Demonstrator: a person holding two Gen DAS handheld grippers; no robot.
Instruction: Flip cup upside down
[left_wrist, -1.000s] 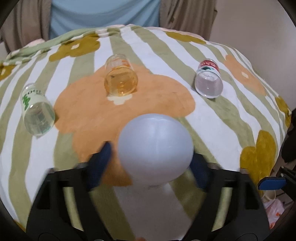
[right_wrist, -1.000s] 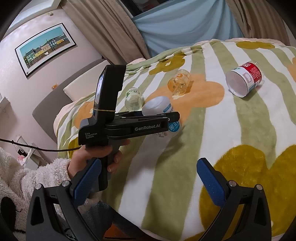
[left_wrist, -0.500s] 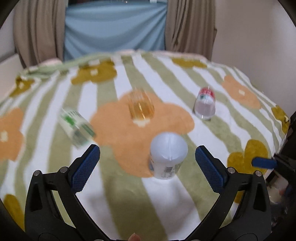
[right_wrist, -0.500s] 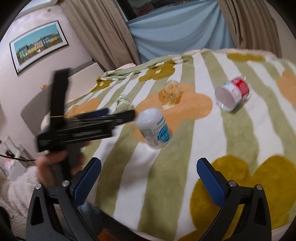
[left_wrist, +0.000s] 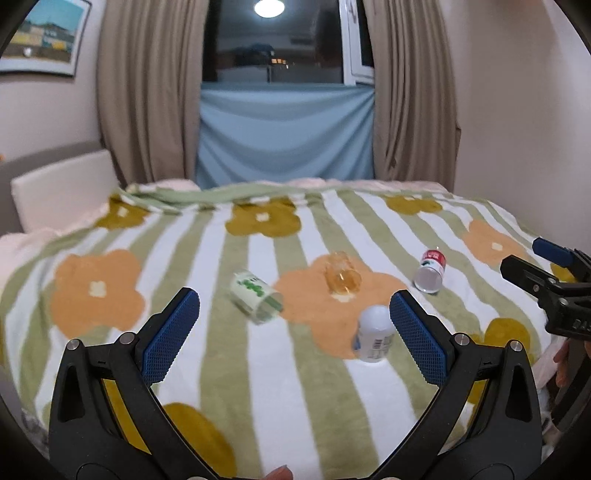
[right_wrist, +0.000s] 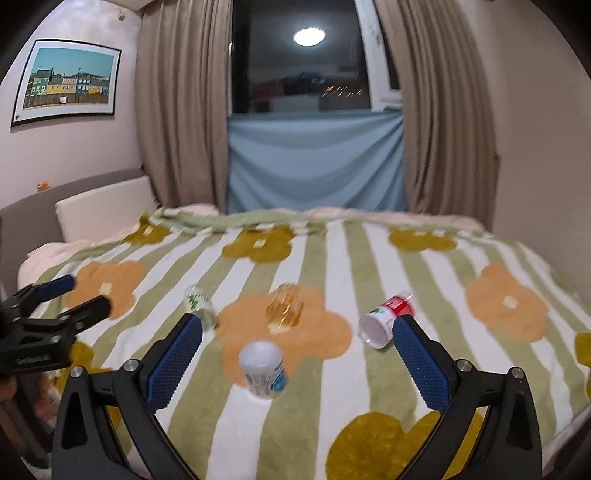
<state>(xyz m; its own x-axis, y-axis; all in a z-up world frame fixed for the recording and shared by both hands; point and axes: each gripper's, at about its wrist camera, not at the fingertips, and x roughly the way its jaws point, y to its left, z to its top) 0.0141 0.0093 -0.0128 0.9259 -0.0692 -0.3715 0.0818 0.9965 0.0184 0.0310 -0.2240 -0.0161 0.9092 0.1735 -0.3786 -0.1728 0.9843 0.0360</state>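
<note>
Cup (right_wrist: 263, 369) — white with a blue-printed label — stands mouth-down on the striped flower blanket (right_wrist: 332, 413), its long axis near upright and closed base on top; the right wrist view shows it whole, while in the left wrist view the left gripper's (left_wrist: 291, 334) right finger hides its edge. Only the left view shows a fingertip at the bottom edge. Both grippers — the right gripper (right_wrist: 297, 358) too — hang above the bed, jaws spread wide, holding nothing.

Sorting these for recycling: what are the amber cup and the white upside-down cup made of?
The amber see-through cup lying on its side looks like glass or clear plastic: the blanket shows through it. The white upside-down cup looks like matte opaque plastic with a printed label; blur leaves it uncertain.
</note>
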